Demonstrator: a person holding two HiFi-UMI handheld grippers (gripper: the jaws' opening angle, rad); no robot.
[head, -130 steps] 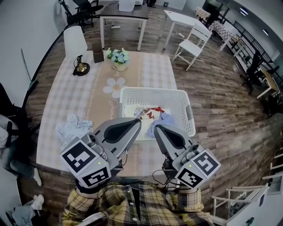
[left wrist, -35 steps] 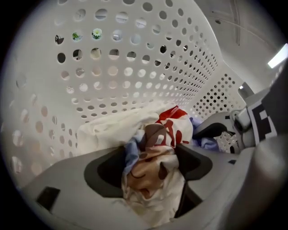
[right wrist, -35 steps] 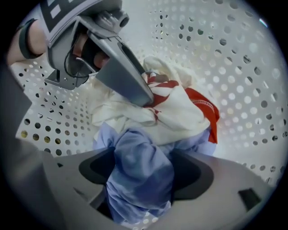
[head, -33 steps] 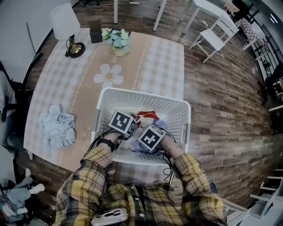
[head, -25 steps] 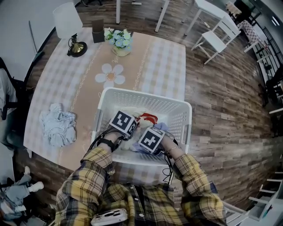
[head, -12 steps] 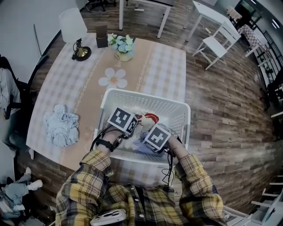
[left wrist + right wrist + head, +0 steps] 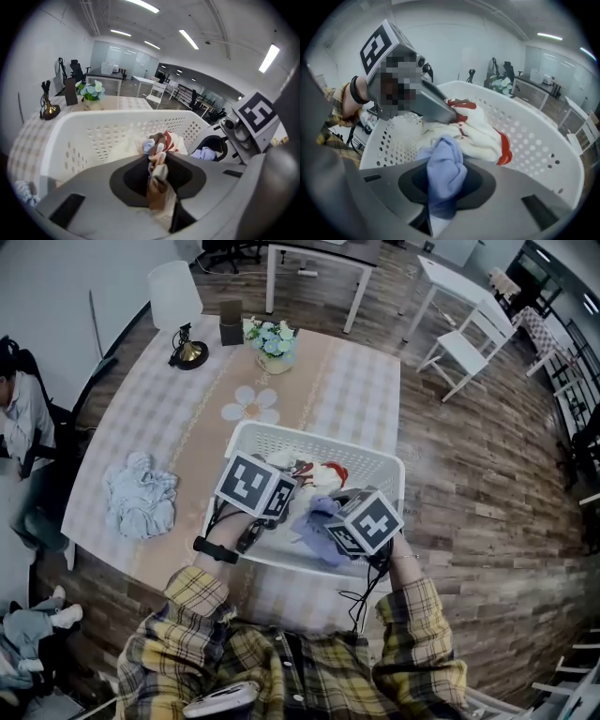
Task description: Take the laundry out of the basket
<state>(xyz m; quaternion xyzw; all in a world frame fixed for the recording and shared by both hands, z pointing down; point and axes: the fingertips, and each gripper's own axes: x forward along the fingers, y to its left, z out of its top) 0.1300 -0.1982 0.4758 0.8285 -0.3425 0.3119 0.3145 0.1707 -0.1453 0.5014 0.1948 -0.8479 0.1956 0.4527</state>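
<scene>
Laundry (image 7: 323,474): we see a mixed heap in the white basket (image 7: 375,463), with a white-and-red piece (image 7: 485,138) on top.
Basket place: it stands on the near half of the worktop (image 7: 361,390), close to the edge on our side.
Left tool (image 7: 157,174): its jaws have just been closing and are clamped on a brown, cream and red patterned cloth (image 7: 159,150), which bunches up between them.
Right tool (image 7: 440,187): its jaws have just been closing too and pinch a pale-blue cloth (image 7: 443,161); we see it bulge out in front of the pads.
Worktop cover: a checked cloth with a beige runner down the middle and a daisy motif (image 7: 251,409).
Far end: a white-shaded lamp (image 7: 178,301), a dark box (image 7: 231,322) and a pot of flowers (image 7: 274,341).
Left side of the worktop: a crumpled light-blue garment (image 7: 141,498), well apart from the basket.
Floor (image 7: 469,493): wood planks; some clothing (image 7: 28,634) lies on it at the lower left.
Room: an office with a white chair (image 7: 464,334) and a desk (image 7: 323,254) beyond the worktop; a person (image 7: 23,423) sits at the left edge.
</scene>
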